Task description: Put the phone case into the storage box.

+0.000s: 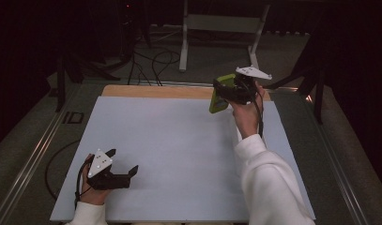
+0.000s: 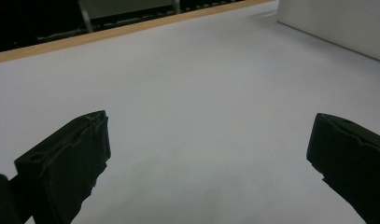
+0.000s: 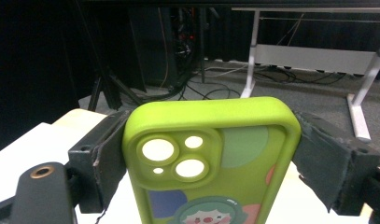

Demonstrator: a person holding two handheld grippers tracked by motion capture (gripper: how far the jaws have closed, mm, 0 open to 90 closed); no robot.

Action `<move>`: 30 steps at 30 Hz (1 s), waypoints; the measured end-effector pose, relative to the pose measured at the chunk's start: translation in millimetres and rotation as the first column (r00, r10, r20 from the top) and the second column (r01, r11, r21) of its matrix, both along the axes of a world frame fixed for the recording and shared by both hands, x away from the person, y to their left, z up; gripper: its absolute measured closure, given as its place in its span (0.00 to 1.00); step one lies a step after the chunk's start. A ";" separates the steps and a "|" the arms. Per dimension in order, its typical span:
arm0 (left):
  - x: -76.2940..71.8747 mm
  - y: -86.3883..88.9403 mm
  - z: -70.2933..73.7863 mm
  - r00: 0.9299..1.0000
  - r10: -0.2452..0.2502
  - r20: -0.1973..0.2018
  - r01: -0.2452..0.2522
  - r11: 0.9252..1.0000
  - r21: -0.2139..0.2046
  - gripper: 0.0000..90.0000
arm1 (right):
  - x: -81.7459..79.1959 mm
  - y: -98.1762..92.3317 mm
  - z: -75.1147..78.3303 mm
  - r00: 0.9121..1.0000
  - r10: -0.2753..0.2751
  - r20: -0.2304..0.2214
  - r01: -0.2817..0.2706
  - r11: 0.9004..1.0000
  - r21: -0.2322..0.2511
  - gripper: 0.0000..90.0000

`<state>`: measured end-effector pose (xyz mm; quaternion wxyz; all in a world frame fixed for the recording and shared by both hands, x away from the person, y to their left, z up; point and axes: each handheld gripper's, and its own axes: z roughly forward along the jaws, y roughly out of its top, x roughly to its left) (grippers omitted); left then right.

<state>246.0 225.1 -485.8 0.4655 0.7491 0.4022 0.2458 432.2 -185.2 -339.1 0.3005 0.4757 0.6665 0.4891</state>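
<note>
A lime-green phone case (image 3: 211,158) with camera cut-outs and a cartoon print stands upright between the jaws of my right gripper (image 3: 211,154), which press on both its long sides. In the high view the right gripper (image 1: 231,89) holds the green case (image 1: 220,101) lifted above the far right part of the white table (image 1: 179,140). My left gripper (image 1: 124,163) rests low near the front left corner of the table, jaws wide apart. The left gripper view shows bare white surface between the left gripper's (image 2: 208,154) jaws.
A wooden strip (image 1: 151,90) runs along the table's far edge. Beyond it the floor holds cables (image 1: 151,61) and a white desk frame (image 1: 221,28). A white sleeve (image 1: 268,183) crosses the table's right side. A pale block (image 2: 337,23) lies far right in the left gripper view.
</note>
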 end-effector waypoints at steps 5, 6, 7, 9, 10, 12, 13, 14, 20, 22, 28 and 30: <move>-0.1 0.0 0.1 1.000 0.000 0.001 0.000 1.000 0.000 0.00 | 1.5 -3.5 -0.7 1.000 -0.020 -0.003 0.020 1.000 0.003 0.18; -0.1 0.0 0.2 1.000 0.000 0.002 0.000 1.000 -0.002 0.00 | 1.7 -4.1 -1.0 1.000 -0.022 -0.005 0.022 1.000 0.002 0.18; -0.2 0.0 0.3 1.000 0.000 0.003 0.000 1.000 -0.003 0.00 | 1.9 -4.5 -1.2 1.000 -0.024 -0.006 0.024 1.000 0.000 0.18; -0.2 0.2 0.3 1.000 0.001 0.003 -0.001 1.000 -0.004 0.00 | 2.5 -5.3 -1.8 1.000 -0.031 -0.006 0.031 1.000 -0.001 0.18; -0.1 0.2 0.3 1.000 0.001 0.003 -0.001 1.000 -0.004 0.00 | 2.7 -5.8 -2.0 0.999 -0.034 -0.007 0.034 0.999 -0.002 0.18; -0.2 0.3 0.3 1.000 0.001 0.003 -0.001 1.000 -0.004 0.00 | 3.2 -7.3 -2.2 0.999 -0.042 -0.007 0.042 0.999 -0.002 0.18; -0.1 0.3 0.3 1.000 0.001 0.003 -0.001 1.000 -0.003 0.00 | 3.3 -7.9 -2.3 0.999 -0.045 -0.008 0.045 0.999 -0.001 0.18; -0.1 0.2 0.3 1.000 0.001 0.003 -0.001 1.000 -0.004 0.00 | 3.6 -8.7 -2.5 0.999 -0.048 -0.007 0.048 0.999 0.001 0.18; -0.2 0.4 0.5 1.000 0.001 0.003 -0.001 1.000 -0.004 0.00 | 4.3 -14.4 -3.0 0.997 -0.071 -0.013 0.071 0.997 0.008 0.18; -0.2 0.4 0.5 1.000 0.000 0.004 0.000 1.000 -0.002 0.00 | 4.5 -16.3 -2.9 0.997 -0.078 -0.012 0.078 0.997 0.007 0.18; -0.3 0.3 0.5 1.000 0.000 0.004 0.000 1.000 -0.003 0.00 | 5.2 -21.5 -3.6 0.995 -0.097 -0.014 0.097 0.995 0.002 0.18; -0.3 0.4 0.5 1.000 0.000 0.004 0.000 1.000 -0.003 0.00 | 5.6 -23.5 -4.1 0.994 -0.106 -0.016 0.106 0.994 0.002 0.18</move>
